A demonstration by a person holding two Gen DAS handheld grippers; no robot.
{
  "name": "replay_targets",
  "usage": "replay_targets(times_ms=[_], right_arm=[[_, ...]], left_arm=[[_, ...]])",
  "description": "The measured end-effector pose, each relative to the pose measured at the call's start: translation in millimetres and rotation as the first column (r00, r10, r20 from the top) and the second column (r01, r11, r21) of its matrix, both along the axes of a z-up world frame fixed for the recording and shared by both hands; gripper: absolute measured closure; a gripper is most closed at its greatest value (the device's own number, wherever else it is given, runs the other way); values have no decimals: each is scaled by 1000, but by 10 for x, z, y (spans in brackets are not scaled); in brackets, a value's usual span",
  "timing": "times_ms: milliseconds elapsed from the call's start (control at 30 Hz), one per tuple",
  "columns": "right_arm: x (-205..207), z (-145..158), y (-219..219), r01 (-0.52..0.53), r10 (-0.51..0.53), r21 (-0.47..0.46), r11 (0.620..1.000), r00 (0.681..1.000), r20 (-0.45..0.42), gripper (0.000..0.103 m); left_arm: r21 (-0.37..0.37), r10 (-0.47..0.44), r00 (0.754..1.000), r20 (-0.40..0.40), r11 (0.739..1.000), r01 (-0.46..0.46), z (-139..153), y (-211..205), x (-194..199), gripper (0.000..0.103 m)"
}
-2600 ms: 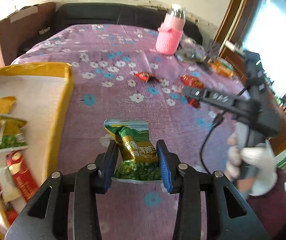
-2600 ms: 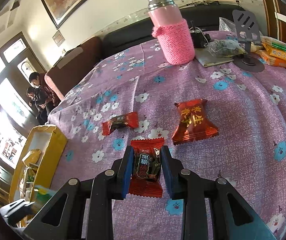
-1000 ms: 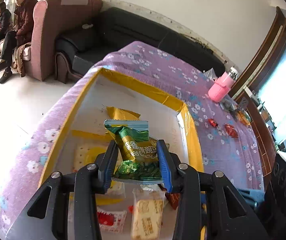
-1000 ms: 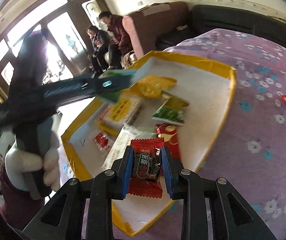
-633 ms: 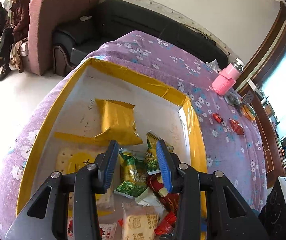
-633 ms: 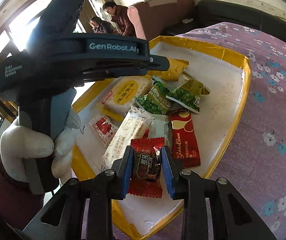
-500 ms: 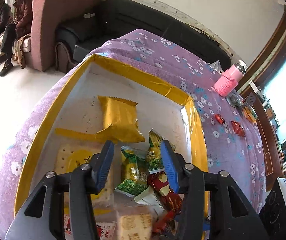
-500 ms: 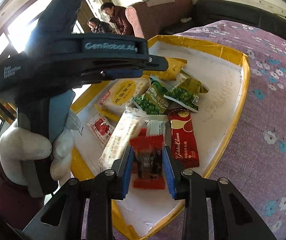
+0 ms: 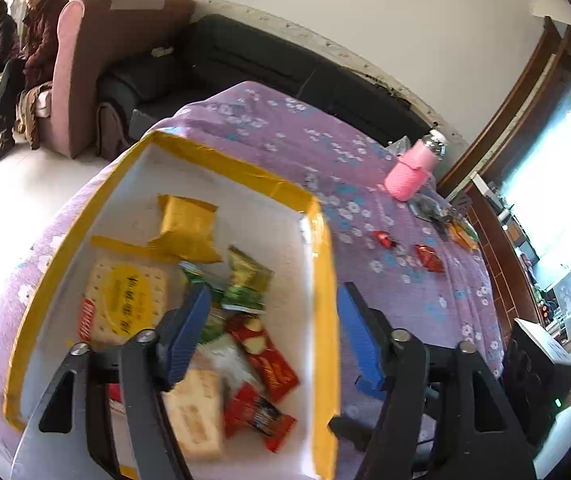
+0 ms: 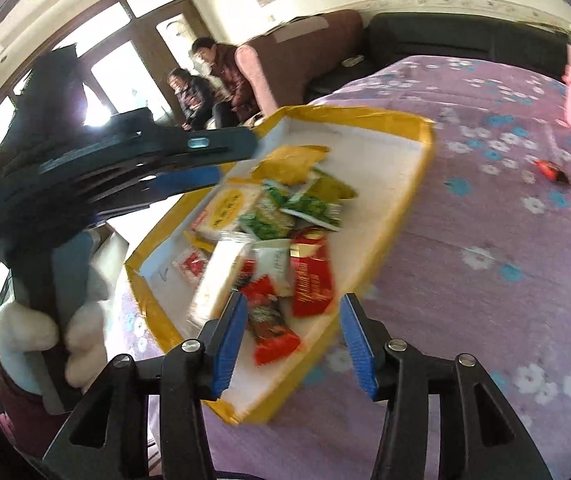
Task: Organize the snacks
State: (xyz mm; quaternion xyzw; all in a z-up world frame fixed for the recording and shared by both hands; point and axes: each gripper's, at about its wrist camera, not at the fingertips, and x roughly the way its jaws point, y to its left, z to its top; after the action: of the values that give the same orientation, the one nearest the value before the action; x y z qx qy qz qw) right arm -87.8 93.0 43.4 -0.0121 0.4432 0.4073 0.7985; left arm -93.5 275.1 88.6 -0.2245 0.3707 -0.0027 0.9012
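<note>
Glossy mixed snack packets (image 9: 245, 344) heaped in yellow-rimmed tray (image 9: 325, 280), both hand-held grippers' jaws just parted, empty

Bright daylight; windows (image 10: 117, 68) blown out upper left, right wrist view. Motion blur smears both views. Fisheye bending, dark vignette at corners.

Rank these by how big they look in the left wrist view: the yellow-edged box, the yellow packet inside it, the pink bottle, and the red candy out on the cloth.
1. yellow-edged box
2. yellow packet
3. pink bottle, though it stands farther away, so it may really be bigger
4. red candy, smallest
</note>
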Motion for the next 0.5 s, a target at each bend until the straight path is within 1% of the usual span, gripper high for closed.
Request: replay_targets(times_ms=[67,100,200,233,433,500], right_arm=[[26,0,-197,36,-36,0,999,999,-2,51],[55,0,-289,56,-56,-2,998,998,-2,51],[145,-5,-649,137,-137,2,991,991,-6,48],[197,-3,-740,160,-160,4,987,987,-8,48],[422,-10,-1456,306,-306,10,952,952,-16,47],[487,-18,-1678,351,-351,12,936,936,-20,47]], left_arm=[[8,22,1000,-8,1000,-22,27,-82,-28,22],[-5,24,1000,-16,1000,-24,29,-123,-36,22],[-90,-16,1000,-21,996,14,-5,-255,-54,22],[-95,-29,999,-24,995,26,-14,-305,-47,22],[-59,-91,995,-44,994,88,-54,-692,-37,22],[-26,-94,994,-53,995,93,-75,-803,-35,22]])
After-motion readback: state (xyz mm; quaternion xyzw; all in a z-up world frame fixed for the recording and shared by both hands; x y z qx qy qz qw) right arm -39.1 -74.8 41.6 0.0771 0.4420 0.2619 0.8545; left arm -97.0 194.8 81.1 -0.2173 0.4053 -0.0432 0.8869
